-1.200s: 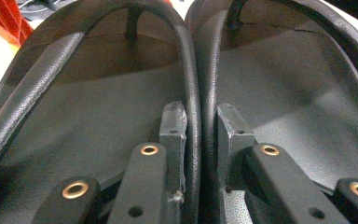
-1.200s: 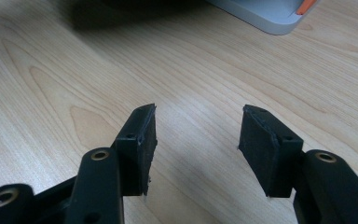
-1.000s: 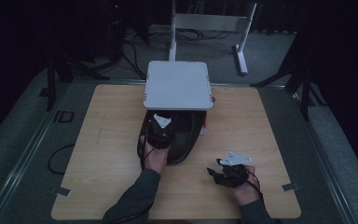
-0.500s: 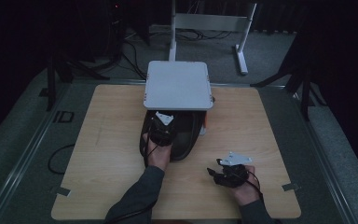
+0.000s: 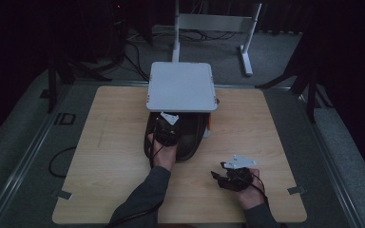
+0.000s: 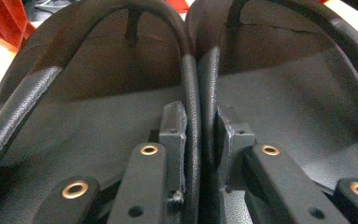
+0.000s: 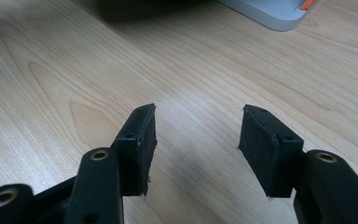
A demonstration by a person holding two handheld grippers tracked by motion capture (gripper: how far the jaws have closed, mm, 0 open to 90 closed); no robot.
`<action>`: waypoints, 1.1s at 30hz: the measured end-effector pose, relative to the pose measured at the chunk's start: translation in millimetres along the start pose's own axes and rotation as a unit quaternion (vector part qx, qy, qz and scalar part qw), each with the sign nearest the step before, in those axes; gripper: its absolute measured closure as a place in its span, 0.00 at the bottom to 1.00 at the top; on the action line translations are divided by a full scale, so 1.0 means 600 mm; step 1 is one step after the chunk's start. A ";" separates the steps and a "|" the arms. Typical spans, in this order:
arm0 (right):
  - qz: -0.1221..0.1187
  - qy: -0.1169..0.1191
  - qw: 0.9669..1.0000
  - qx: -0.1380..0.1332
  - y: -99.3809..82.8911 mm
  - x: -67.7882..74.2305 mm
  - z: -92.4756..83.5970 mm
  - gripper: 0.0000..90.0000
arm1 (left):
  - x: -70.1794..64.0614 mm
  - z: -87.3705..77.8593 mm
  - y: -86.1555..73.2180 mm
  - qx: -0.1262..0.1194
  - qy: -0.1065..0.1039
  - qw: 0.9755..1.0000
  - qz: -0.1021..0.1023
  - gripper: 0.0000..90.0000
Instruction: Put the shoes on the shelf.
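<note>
A pair of black shoes (image 5: 185, 140) lies side by side at the table's middle, partly under a white platform (image 5: 181, 86). My left gripper (image 5: 165, 128) reaches into them from above. In the left gripper view the two openings show, the left shoe (image 6: 98, 93) and the right shoe (image 6: 289, 84), with their piped inner rims pressed together. My left gripper (image 6: 198, 126) is shut on those two rims, one pad inside each shoe. My right gripper (image 5: 235, 175) rests low over the bare wood at the front right. It (image 7: 196, 140) stands open with nothing between its pads.
The white platform stands on a white frame (image 5: 216, 21) at the table's far side. A small orange part (image 5: 210, 124) sits at the platform's base, and its corner (image 7: 279, 11) shows ahead of the right gripper. A red object (image 6: 2, 21) is behind the shoes. Cables (image 5: 59, 159) trail off the table (image 5: 104, 156).
</note>
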State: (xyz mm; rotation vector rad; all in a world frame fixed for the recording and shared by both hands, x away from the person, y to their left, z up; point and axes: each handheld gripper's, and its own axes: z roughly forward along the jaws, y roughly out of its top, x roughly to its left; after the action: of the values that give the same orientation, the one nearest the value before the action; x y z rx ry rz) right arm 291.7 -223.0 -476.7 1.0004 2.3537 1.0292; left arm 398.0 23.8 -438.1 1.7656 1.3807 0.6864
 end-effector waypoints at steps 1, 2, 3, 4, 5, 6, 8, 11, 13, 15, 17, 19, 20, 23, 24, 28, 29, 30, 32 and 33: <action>0.000 0.000 1.000 0.000 0.000 0.000 0.000 0.51 | -0.001 0.001 0.001 0.000 0.001 1.000 -0.002 0.83; 0.000 0.000 1.000 0.000 0.000 0.000 0.000 0.51 | -0.001 0.001 0.002 0.002 0.001 1.000 -0.005 0.83; 0.001 0.000 1.000 0.000 0.000 0.000 0.000 0.51 | -0.001 0.002 0.002 0.002 0.000 1.000 -0.009 0.83; 0.001 0.000 1.000 0.000 0.000 0.000 0.000 0.51 | -0.001 0.002 0.002 0.002 0.000 1.000 -0.009 0.83; 0.001 0.001 1.000 0.000 0.000 0.000 0.000 0.51 | -0.002 0.002 0.005 0.000 0.000 1.000 -0.012 0.83; 0.001 0.001 1.000 0.000 0.000 -0.001 0.000 0.51 | -0.002 0.002 0.007 0.001 0.002 1.000 -0.011 0.83; 0.000 0.000 1.000 0.001 -0.001 -0.001 0.001 0.51 | -0.002 0.003 0.008 0.001 0.002 1.000 -0.012 0.83; 0.000 0.001 1.000 0.001 -0.001 0.000 0.001 0.50 | -0.002 0.005 0.013 -0.001 0.002 1.000 -0.013 0.83; 0.000 0.002 1.000 0.001 -0.001 0.000 0.001 0.50 | -0.002 0.006 0.015 -0.001 0.002 1.000 -0.014 0.83; 0.001 0.002 1.000 0.002 -0.001 0.000 0.002 0.50 | -0.001 0.007 0.016 -0.001 0.003 1.000 -0.013 0.83; 0.000 0.002 1.000 0.002 -0.001 0.000 0.002 0.50 | -0.001 0.010 0.019 0.000 0.002 1.000 -0.016 0.83; 0.000 0.003 1.000 0.001 -0.001 0.000 0.002 0.50 | -0.001 0.011 0.020 0.001 0.003 1.000 -0.015 0.83; 0.001 0.002 1.000 0.002 -0.001 0.000 0.002 0.50 | -0.002 0.012 0.022 0.000 0.005 1.000 -0.015 0.83; 0.002 0.003 1.000 0.001 -0.002 0.000 0.002 0.50 | -0.001 0.015 0.024 0.000 0.007 1.000 -0.015 0.83; 0.003 0.003 1.000 0.001 -0.002 0.000 0.002 0.50 | -0.001 0.015 0.024 0.001 0.007 1.000 -0.016 0.83; 0.002 0.003 1.000 0.002 -0.002 -0.001 0.002 0.50 | 0.000 0.018 0.028 0.000 0.010 1.000 -0.018 0.83; 0.002 0.003 1.000 0.002 -0.002 -0.001 0.002 0.50 | -0.001 0.020 0.028 -0.001 0.011 1.000 -0.020 0.83; 0.002 0.003 1.000 0.002 -0.002 -0.001 0.002 0.50 | -0.001 0.021 0.029 -0.001 0.012 1.000 -0.021 0.83; 0.002 0.003 1.000 0.002 -0.003 -0.001 0.002 0.50 | -0.002 0.023 0.030 0.000 0.016 1.000 -0.020 0.83; 0.003 0.003 1.000 0.002 -0.003 -0.001 0.002 0.50 | -0.002 0.024 0.030 0.000 0.017 1.000 -0.020 0.83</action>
State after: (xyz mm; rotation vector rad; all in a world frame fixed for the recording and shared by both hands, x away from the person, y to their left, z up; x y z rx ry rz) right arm 291.9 -223.9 -478.5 1.0061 2.3599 1.0326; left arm 419.0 16.9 -430.8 1.7280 1.4361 0.6980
